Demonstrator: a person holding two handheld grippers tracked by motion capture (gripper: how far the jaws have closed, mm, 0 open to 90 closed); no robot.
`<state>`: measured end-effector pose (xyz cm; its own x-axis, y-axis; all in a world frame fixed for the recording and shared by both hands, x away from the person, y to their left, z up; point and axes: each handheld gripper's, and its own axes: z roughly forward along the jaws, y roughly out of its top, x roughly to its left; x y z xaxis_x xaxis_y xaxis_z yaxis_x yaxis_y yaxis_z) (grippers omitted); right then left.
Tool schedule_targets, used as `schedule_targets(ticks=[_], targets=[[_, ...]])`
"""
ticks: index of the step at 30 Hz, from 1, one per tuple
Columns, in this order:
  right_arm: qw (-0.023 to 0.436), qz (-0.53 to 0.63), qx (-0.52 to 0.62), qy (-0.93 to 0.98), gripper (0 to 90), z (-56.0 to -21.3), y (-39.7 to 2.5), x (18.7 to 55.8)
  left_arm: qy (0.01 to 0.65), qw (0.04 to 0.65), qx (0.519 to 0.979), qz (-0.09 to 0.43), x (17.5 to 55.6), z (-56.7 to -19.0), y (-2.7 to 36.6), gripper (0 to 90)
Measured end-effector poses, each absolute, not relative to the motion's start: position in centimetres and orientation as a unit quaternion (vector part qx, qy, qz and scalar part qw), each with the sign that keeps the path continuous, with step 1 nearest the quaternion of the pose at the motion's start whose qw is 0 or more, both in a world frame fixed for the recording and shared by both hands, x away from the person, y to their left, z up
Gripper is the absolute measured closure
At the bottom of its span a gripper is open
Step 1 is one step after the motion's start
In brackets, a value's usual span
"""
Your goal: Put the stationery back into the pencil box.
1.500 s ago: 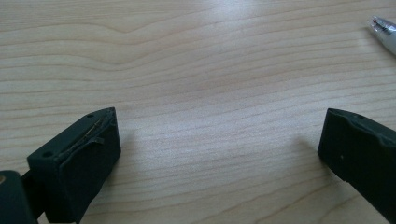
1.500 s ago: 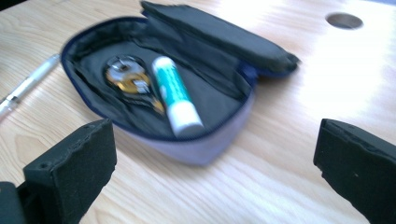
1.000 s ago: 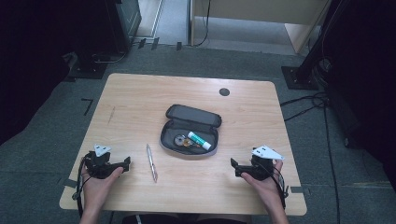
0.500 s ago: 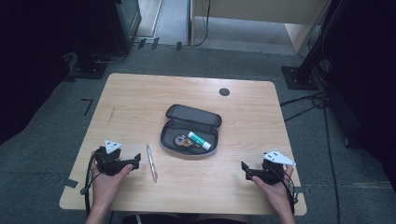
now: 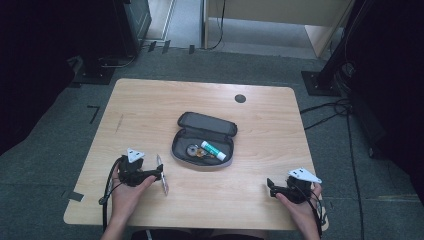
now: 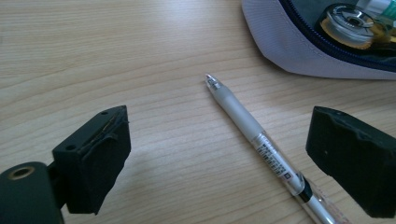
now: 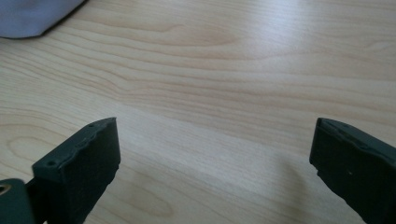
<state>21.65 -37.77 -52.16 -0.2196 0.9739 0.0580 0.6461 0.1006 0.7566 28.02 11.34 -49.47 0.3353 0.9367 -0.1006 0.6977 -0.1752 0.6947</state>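
Note:
A silver pen [image 5: 162, 174] [image 6: 261, 144] lies on the wooden table [image 5: 260, 125], left of an open grey pencil case [image 5: 204, 139] [image 6: 299, 51]. Inside the case are a green-and-white tube [image 5: 213, 150] and a round metal item [image 5: 192, 149] [image 6: 351, 21]. My left gripper [image 5: 158, 174] [image 6: 229, 158] is open, low over the table, its jaws standing either side of the pen without touching it. At the table's front right my right gripper [image 5: 270, 187] [image 7: 215, 163] is open over bare wood, with a corner of the case [image 7: 32, 16] far off.
A round black grommet [image 5: 240, 98] sits in the table near its far edge. Dark stands and cables [image 5: 330, 107] surround the table on the grey floor. The table's front edge lies just below both hands.
My left gripper has moved right toward the pen until its jaws straddle it. The right gripper has drawn back toward the front right corner. Pen and case have not moved.

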Motion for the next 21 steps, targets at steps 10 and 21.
schedule_targets(ticks=[10,21], targets=[[0.256,0.322,0.575,0.707,7.6,-52.5,-37.5,21.5,0.538,0.348,0.750,0.164,29.7,-49.6,10.7,27.0],[0.260,0.325,0.581,0.700,9.7,-52.4,-37.6,21.4,0.539,0.290,0.762,0.212,32.3,-50.8,10.2,38.7]])
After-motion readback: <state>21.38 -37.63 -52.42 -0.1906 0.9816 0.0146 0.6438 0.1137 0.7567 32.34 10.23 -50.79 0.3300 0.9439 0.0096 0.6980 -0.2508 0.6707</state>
